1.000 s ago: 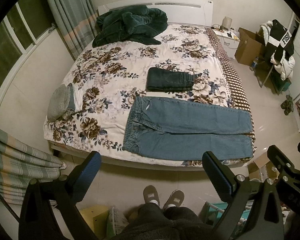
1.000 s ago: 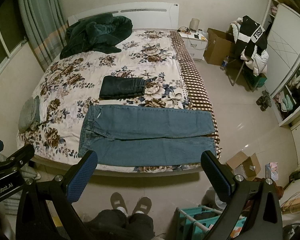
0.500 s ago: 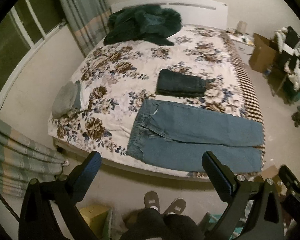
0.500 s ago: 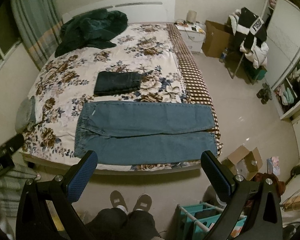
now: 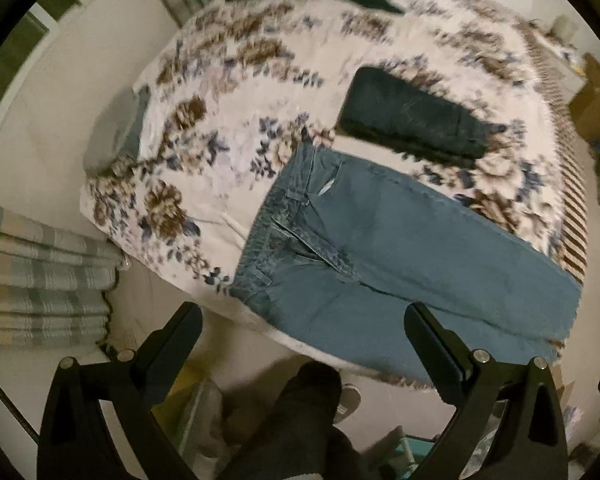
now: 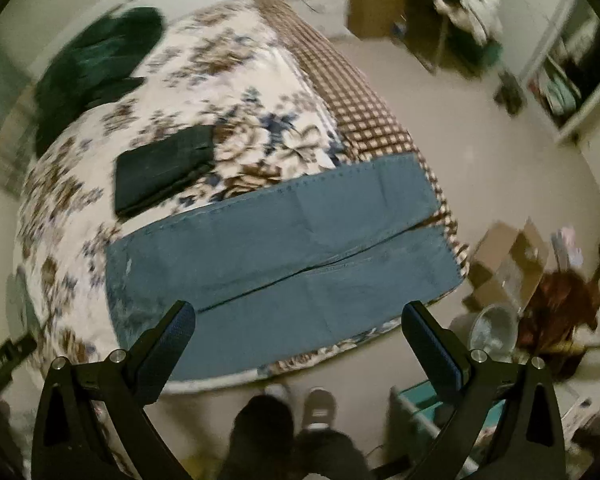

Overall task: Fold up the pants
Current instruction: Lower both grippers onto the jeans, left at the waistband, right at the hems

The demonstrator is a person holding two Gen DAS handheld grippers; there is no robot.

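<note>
Light blue jeans (image 5: 400, 256) lie flat along the near edge of the floral bed (image 5: 228, 92), waistband to the left, legs to the right. In the right wrist view the two legs (image 6: 292, 248) lie side by side. My left gripper (image 5: 304, 320) is open and empty, above the waistband end. My right gripper (image 6: 298, 320) is open and empty, above the near leg. Both frames are blurred by motion.
A folded dark pair of pants (image 5: 412, 124) lies behind the jeans, also seen in the right wrist view (image 6: 164, 164). A dark green blanket (image 6: 96, 64) is heaped at the headboard. A grey cushion (image 5: 114, 132) sits at the left edge. Cardboard boxes (image 6: 508, 264) stand on the floor.
Both grippers have moved closer to the bed and tilted, the left toward the waistband, the right toward the leg ends. Both stay open. The jeans have not moved.
</note>
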